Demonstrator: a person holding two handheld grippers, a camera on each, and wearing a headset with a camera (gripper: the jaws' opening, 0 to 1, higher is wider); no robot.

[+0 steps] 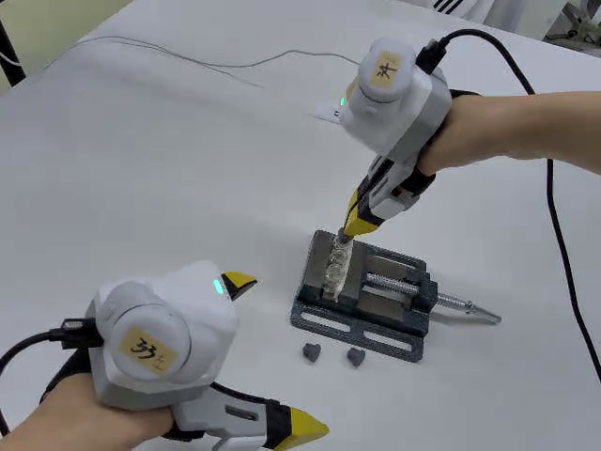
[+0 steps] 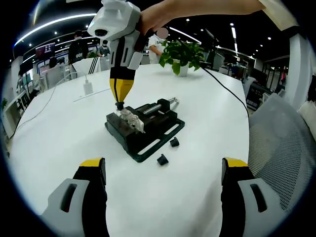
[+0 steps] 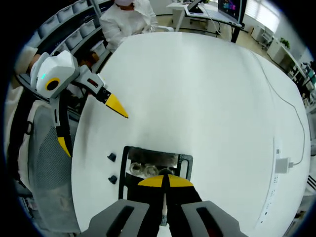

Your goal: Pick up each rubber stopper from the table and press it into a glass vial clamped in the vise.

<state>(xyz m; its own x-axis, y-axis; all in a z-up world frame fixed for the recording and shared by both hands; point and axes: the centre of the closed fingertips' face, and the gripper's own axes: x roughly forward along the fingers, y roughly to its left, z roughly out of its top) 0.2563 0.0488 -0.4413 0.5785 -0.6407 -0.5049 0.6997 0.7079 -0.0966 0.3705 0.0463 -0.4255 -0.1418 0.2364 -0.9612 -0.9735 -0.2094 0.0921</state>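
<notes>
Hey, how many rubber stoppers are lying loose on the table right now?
2. The first stopper and second stopper lie apart, side by side on the table along the vise base. The shut right gripper, down at the vials, may hide another.

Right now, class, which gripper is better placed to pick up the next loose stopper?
Left gripper: its jaws are open and it faces the two stoppers, while the right gripper is shut, tip down at the vials.

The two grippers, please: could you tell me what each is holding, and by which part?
The right gripper pinches a small dark piece, apparently a rubber stopper, by its top, over the vials. The left gripper is open, holding nothing.
</notes>
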